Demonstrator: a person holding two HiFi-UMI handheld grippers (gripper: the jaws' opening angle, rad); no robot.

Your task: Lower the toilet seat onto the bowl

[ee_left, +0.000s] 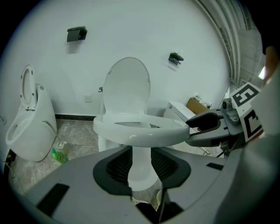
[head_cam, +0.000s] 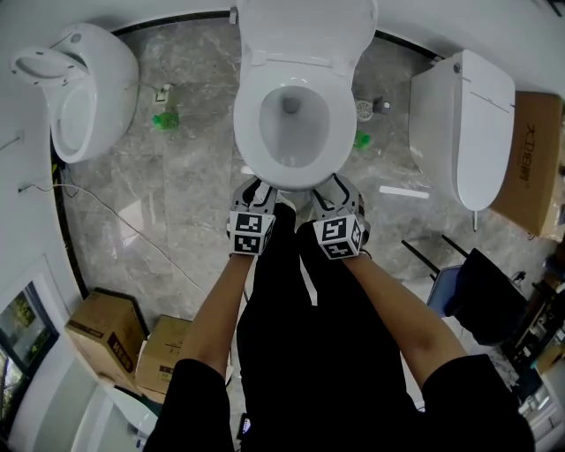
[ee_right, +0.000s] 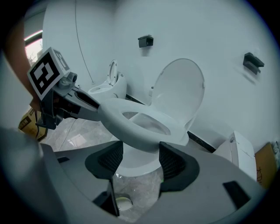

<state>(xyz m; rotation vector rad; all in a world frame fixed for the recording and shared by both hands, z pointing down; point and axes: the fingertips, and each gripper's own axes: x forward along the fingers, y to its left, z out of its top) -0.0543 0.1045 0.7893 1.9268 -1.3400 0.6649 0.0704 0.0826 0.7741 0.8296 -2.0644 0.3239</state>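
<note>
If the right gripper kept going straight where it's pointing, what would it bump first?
Most likely the front of the toilet bowl, just under the front edge of the seat. It shows between the open jaws of the right gripper and looks very close, though exact depth is hard to judge.

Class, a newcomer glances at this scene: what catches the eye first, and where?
The white toilet seat in the middle of the head view, lying down on its bowl with the lid upright behind. Close at its front edge are the left tongs and right tongs, both open, gripping nothing.
</note>
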